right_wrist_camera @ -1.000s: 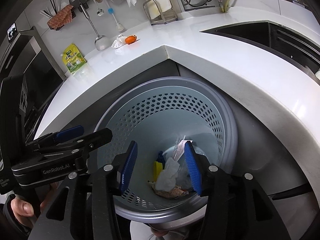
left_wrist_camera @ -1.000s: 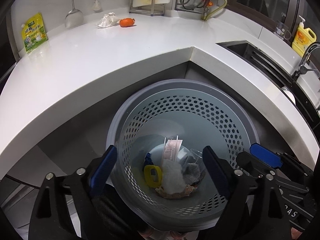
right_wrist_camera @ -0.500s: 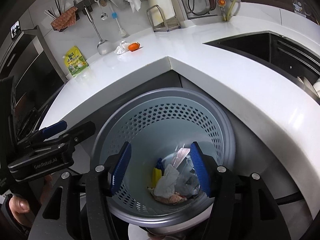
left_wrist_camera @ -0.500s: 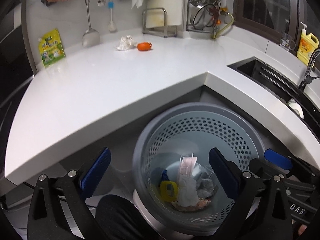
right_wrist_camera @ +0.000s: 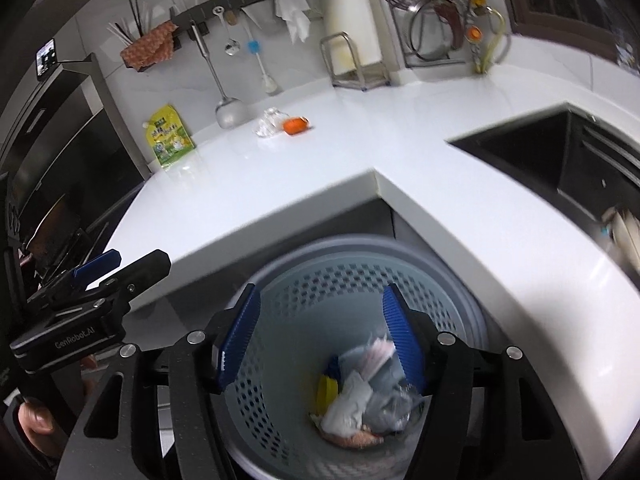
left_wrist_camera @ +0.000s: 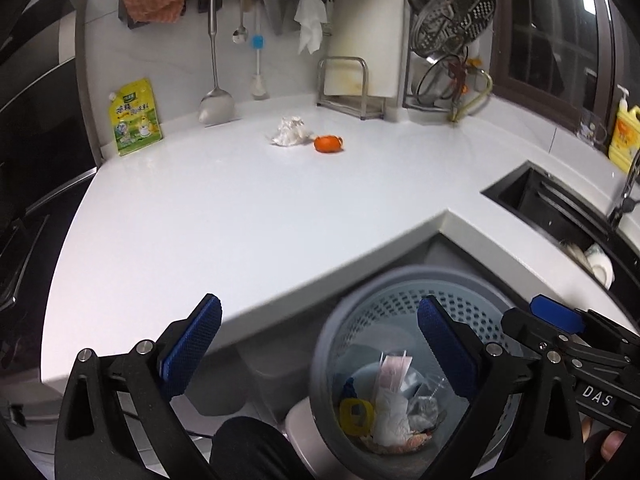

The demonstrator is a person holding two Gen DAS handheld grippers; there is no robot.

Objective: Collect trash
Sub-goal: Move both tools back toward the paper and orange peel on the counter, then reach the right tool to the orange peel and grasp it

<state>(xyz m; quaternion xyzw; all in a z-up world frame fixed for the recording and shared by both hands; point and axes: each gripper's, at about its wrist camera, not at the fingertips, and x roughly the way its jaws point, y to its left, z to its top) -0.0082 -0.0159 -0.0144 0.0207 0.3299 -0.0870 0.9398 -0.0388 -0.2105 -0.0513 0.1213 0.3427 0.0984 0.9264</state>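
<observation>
Left gripper (left_wrist_camera: pixel 318 328): jaws released to full spread, nothing between them, held above the bench (left_wrist_camera: pixel 248 216) edge and the bin (left_wrist_camera: pixel 400 292). Right gripper (right_wrist_camera: pixel 320 320): jaws have just been opening, nothing gripped, held over the perforated bin. The bin stands on the floor below the bench corner and contains trash (left_wrist_camera: pixel 390 412): crumpled paper, wrappers, 1 yellow ring. On the bench, near the back wall, 1 crumpled tissue (left_wrist_camera: pixel 289 132) lies just beside 1 orange peel (left_wrist_camera: pixel 328 144).
</observation>
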